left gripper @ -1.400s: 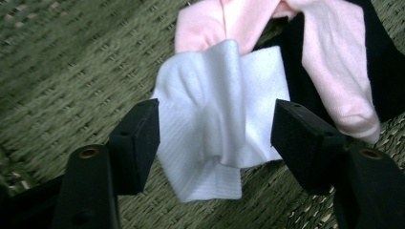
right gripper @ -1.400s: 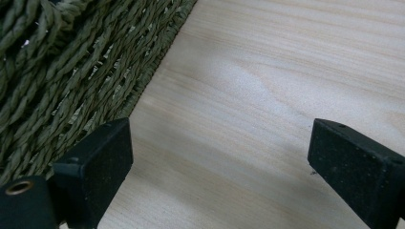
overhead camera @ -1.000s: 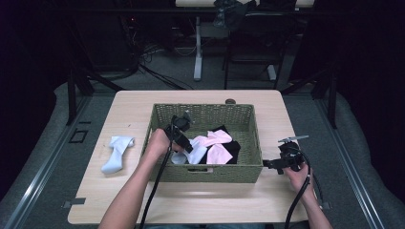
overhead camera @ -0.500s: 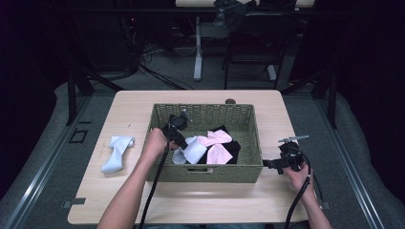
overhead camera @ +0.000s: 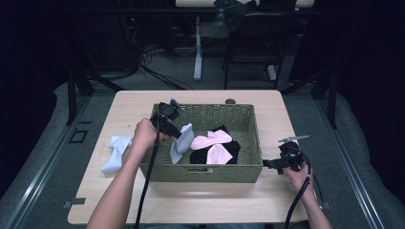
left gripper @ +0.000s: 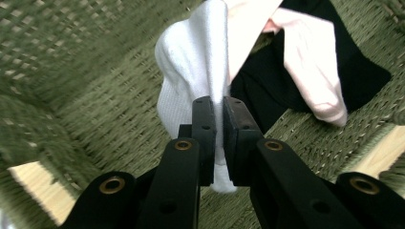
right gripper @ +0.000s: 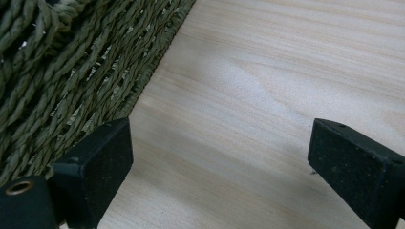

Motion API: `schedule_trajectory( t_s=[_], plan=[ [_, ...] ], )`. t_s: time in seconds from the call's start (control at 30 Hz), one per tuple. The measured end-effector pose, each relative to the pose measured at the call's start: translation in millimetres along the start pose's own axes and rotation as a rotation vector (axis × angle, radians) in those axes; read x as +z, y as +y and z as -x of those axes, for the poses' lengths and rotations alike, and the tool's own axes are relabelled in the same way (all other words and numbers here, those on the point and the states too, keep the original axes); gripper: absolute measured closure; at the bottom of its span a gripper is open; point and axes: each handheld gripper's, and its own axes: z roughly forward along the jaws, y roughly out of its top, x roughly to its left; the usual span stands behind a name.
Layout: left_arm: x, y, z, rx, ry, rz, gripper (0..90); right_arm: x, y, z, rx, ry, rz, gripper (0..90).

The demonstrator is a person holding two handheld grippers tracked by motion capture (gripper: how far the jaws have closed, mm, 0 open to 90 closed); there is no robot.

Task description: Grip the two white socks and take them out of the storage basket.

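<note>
The left gripper [left gripper: 217, 107] is clamped on a white sock [left gripper: 191, 71], holding it up inside the woven basket [overhead camera: 239, 171] beside pink socks [overhead camera: 212, 145]; the right gripper [right gripper: 219, 162], jaws wide apart, rests on the table [right gripper: 267, 95] by the basket's side

High view: overhead from near side, facing forward-down, whole table [overhead camera: 191, 205]. Left gripper view: close, into basket [left gripper: 95, 109]. Right gripper view: close, tabletop beside basket. Shared: basket weave.
</note>
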Motion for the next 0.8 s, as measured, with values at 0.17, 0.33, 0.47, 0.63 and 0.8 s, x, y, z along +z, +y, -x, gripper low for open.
schedule_trajectory(
  t_s=[0.17, 0.33, 0.47, 0.63, 0.8],
  plan=[
    [-13.4, 3.7, -0.6, 0.002, 0.013, 0.012, 84.7, -0.1, 0.0, 0.2, 0.001, 0.001, 0.000, 7.7],
    [-23.9, 7.4, -1.6, 0.009, 0.030, 0.024, 84.7, -0.1, 0.0, 0.2, 0.002, 0.003, 0.001, 7.7],
    [-31.8, 10.1, -2.0, 0.010, 0.039, 0.034, 84.7, 0.0, 0.0, 0.3, 0.002, 0.002, -0.001, 7.7],
    [-42.3, 13.1, -4.9, 0.006, 0.055, 0.050, 84.7, 0.0, 0.0, 0.3, 0.003, 0.002, -0.001, 7.7],
    [-50.9, 14.8, -7.2, -0.004, 0.070, 0.065, 84.7, 0.0, 0.0, 0.4, 0.002, 0.002, -0.001, 7.7]
  ],
)
